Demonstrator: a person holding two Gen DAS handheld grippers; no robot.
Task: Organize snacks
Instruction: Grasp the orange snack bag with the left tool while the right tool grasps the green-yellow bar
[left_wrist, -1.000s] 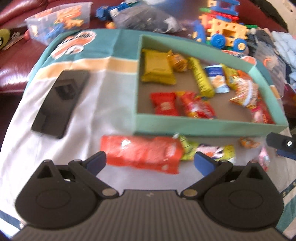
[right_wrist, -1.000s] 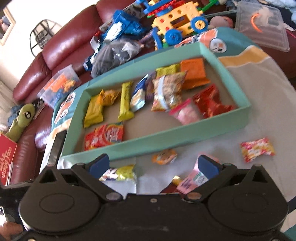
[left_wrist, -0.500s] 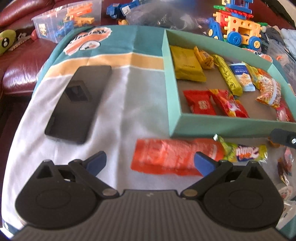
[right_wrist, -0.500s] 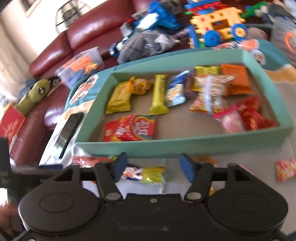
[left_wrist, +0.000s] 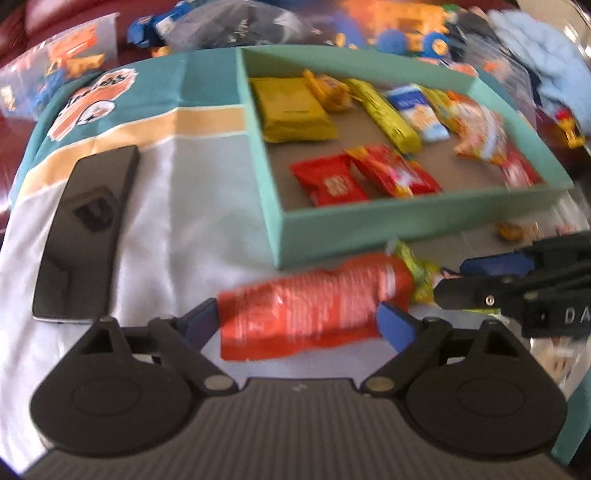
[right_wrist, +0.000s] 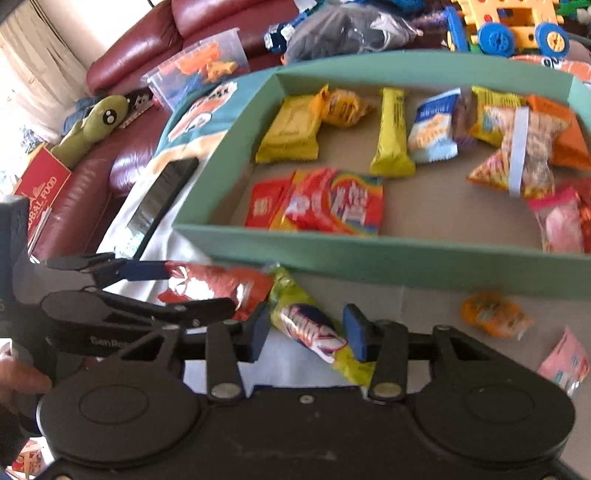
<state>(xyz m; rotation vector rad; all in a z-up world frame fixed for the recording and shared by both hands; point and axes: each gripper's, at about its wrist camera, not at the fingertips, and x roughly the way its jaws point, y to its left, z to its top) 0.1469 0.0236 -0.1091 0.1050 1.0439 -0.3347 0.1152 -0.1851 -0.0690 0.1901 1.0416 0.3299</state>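
A teal box (left_wrist: 369, 225) (right_wrist: 369, 254) holds several snack packets. In front of it lie an orange-red packet (left_wrist: 314, 306) (right_wrist: 214, 284) and a yellow-green packet (right_wrist: 314, 328) (left_wrist: 417, 269). My left gripper (left_wrist: 299, 325) is open, its blue pads on either side of the orange-red packet; it also shows in the right wrist view (right_wrist: 177, 291). My right gripper (right_wrist: 306, 332) is open around the yellow-green packet, and shows in the left wrist view (left_wrist: 480, 280).
A black phone (left_wrist: 85, 229) lies on the cloth left of the box. A small orange sweet (right_wrist: 495, 314) and a pink packet (right_wrist: 565, 362) lie in front of the box. Toys (right_wrist: 506, 22), a clear bin (right_wrist: 199, 70) and a red sofa (right_wrist: 144, 44) stand behind.
Both grippers have come down and forward: the left now straddles the orange-red packet and has narrowed; the right has shifted left and narrowed around the yellow-green packet.
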